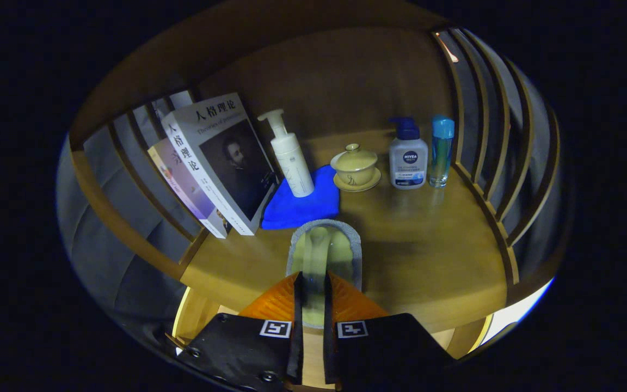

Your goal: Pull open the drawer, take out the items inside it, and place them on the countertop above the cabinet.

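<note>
Gripper view puts our hand-held gripper (313,294) low over the wooden surface (428,256), its two orange fingers (275,299) drawn close together on a thin pale green item with a grey edge (324,247). We judge it a flat pad or sponge from the drawer, pinched at its near end, with the rest reaching forward past the fingertips over the surface. We cannot tell whether its far end already rests on the wood or hangs just above.

Just beyond the item lies a blue cloth (305,204) with a white pump bottle (292,155) standing on it. Ahead and to the left lean two books (215,163); ahead and to the right stand a lidded yellow cup on a saucer (355,167), a second pump bottle with a blue top (407,158) and a slim blue bottle (441,151).

The risk we see is forward reach: pushing further could slide the item into the cloth and tip the tall white bottle. Letting go too near the front edge could let the item slip off toward the cabinet below
</note>
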The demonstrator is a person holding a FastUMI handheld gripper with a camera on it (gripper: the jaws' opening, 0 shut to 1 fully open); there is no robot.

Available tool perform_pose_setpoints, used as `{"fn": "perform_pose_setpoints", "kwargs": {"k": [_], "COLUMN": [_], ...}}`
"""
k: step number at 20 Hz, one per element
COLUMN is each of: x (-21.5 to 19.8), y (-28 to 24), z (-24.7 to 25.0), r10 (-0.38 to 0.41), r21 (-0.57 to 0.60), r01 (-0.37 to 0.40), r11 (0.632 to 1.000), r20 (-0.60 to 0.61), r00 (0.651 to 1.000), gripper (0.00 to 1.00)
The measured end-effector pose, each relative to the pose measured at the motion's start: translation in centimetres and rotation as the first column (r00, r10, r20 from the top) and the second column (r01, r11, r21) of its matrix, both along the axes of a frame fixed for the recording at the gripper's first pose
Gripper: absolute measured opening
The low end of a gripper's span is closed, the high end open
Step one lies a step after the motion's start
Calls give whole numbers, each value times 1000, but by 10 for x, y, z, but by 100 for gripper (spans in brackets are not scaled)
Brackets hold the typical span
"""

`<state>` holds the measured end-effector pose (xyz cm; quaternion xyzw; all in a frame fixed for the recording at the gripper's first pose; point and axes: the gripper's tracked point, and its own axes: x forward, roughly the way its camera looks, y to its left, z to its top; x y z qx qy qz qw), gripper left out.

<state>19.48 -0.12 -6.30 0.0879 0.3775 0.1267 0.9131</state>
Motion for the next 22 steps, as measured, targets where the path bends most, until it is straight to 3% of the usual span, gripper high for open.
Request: {"fn": "perform_pose_setpoints", "kwargs": {"k": [4, 12, 17, 20, 22], "x": [19, 26, 21, 12, -6], "y": [1, -1, 0, -9, -6], "z": [-7, -15, 9, 41, 68], "r10": [-53, -74, -63, -64, -44], "r21": [35, 16, 23, -55, -65], "r01": [54, 75, 62, 77, 71], "r11": [998, 997, 998, 996, 995], "r20": [-48, -41, 33, 209, 345], "r00": [997, 996, 997, 976, 938], "gripper": [17, 24, 93, 98, 98]}}
